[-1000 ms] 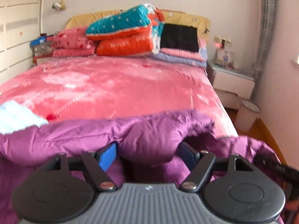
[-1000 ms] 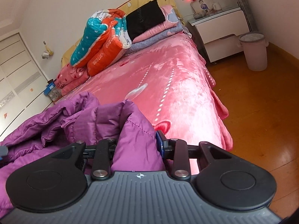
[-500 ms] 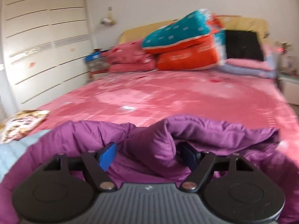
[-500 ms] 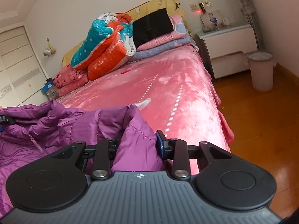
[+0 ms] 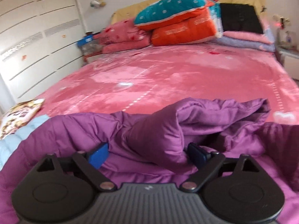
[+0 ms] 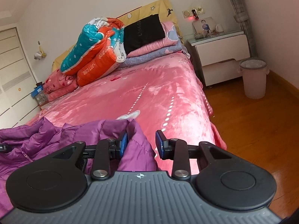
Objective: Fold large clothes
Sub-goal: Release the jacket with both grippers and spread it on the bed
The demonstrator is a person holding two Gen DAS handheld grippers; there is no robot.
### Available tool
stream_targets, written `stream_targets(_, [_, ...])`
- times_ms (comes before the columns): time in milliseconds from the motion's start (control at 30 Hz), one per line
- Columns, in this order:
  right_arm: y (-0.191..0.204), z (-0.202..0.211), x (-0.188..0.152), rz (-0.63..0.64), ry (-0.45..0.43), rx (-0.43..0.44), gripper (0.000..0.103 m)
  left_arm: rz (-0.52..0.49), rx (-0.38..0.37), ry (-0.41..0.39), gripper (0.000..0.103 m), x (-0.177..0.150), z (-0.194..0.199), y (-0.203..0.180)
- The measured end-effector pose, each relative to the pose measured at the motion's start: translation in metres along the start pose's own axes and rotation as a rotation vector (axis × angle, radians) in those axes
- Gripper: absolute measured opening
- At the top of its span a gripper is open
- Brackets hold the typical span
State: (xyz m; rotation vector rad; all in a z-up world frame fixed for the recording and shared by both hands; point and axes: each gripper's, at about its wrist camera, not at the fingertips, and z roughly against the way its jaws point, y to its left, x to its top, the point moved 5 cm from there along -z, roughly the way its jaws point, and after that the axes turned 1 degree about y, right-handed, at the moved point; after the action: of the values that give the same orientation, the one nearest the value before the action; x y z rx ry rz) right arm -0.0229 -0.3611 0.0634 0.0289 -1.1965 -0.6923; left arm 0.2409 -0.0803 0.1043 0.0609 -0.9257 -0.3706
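Purple padded jacket (image 5: 186, 123) is lying bunched across the near end of the pink bed (image 5: 168, 78), spreading under both tools; left tool (image 5: 147, 154) is sitting with its blue pads wide apart, a thick fold of jacket rising between them, neither pad visibly pressing it; right tool (image 6: 142, 143) is also standing parted, a ridge of jacket (image 6: 134, 145) touching the left pad while a gap with pink bedspread is showing beside the right pad; so neither tool is clamping the fabric. Light blue cloth (image 5: 22, 130) and a patterned cushion (image 5: 20, 113) are lying at the bed's left edge just beside the jacket; folded teal-and-orange quilt (image 6: 97, 52) is stacked at the headboard, a black bag (image 6: 143, 31) leaning beside it on folded pink and lilac blankets; white nightstand (image 6: 220, 56) and a pale bin (image 6: 254, 78) are standing on the wooden floor right of the bed.
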Motion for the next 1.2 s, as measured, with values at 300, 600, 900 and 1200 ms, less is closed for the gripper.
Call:
stream_targets(300, [-0.006, 0.002, 0.007, 0.021, 0.009, -0.042, 0.085, 0.082, -0.148, -0.021, 0.092, 0.011, 0.055, 0.027])
stream_targets(600, [-0.018, 0.043, 0.025, -0.010, -0.043, -0.059, 0.101, 0.004, -0.185, -0.071, 0.092, -0.032, 0.145, 0.048])
stream_targets(900, [0.012, 0.131, 0.040, -0.003, -0.140, 0.065, 0.103, -0.142, -0.214, -0.070, 0.092, -0.121, 0.240, 0.035])
stream_targets(1200, [0.077, 0.218, -0.031, 0.231, -0.060, 0.230, 0.103, -0.153, -0.234, -0.006, 0.092, -0.189, 0.306, 0.060])
